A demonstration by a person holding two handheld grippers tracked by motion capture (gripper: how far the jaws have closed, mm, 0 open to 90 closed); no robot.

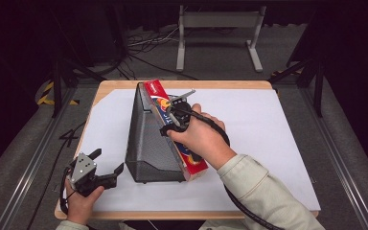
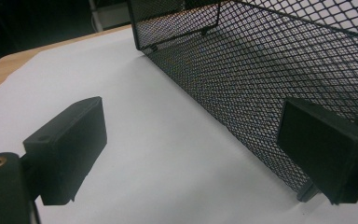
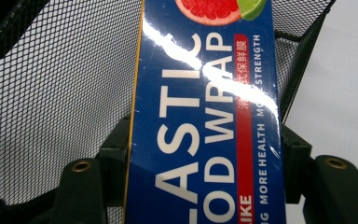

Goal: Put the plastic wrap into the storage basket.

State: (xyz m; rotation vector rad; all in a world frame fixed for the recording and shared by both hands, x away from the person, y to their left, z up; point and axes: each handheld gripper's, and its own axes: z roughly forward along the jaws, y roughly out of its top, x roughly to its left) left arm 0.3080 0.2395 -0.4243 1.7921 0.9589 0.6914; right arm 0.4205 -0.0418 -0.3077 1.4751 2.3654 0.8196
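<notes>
The right tool is clamped on a long plastic wrap box, its black jaws pressed against the box's two long sides in the right gripper view, where the blue printed face runs up between them. The box lies slanted along the right edge of a black mesh file holder, one end near the holder's front corner and the red far end raised above its back. The left tool rests low at the tabletop's near left corner, jaws wide apart and holding nothing, just beside the holder's mesh wall. A white sheet covers the wooden tabletop.
</notes>
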